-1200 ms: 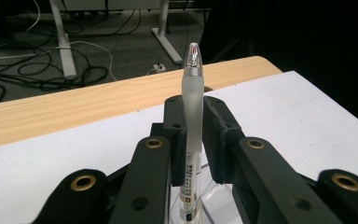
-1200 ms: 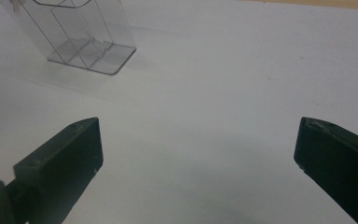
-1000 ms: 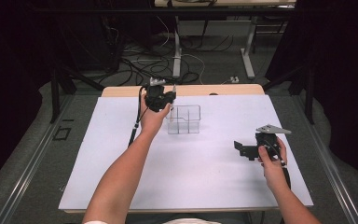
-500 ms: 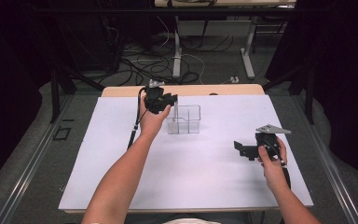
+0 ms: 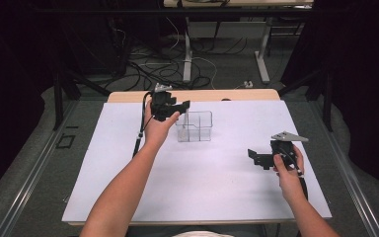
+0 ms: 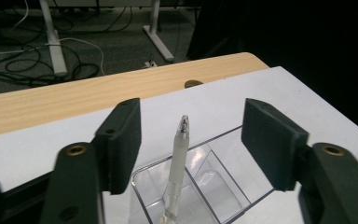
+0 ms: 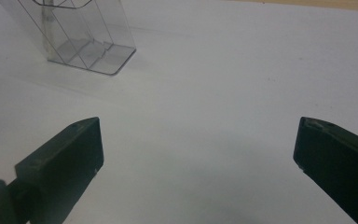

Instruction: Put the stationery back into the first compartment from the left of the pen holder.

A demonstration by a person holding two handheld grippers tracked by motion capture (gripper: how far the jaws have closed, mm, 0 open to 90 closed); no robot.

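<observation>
Nearest the person, the right claw hangs low over the white surface, close to its right edge, jaws spread wide with nothing but bare white sheet between them in the right gripper view. Open room lies all around it: the whole near half of the surface is free, and so is the stretch between this claw and the clear organizer.

Farther out, about mid-width and toward the far side, the clear organizer stands on the white sheet, well apart from every edge. It is a transparent box split by inner walls into compartments. In the left gripper view a clear pen stands in the compartment nearest the left claw, its long axis close to upright, leaning slightly, the tip pointing up above the rim and the lower end down inside the box.

The left claw is held just over the organizer's left end. Its jaws have just been opening and now stand apart at a middling width, one on each side of the pen, neither pad touching it.

Beyond the sheet runs a strip of bare wood and the surface's far edge, then the floor with cables.
</observation>
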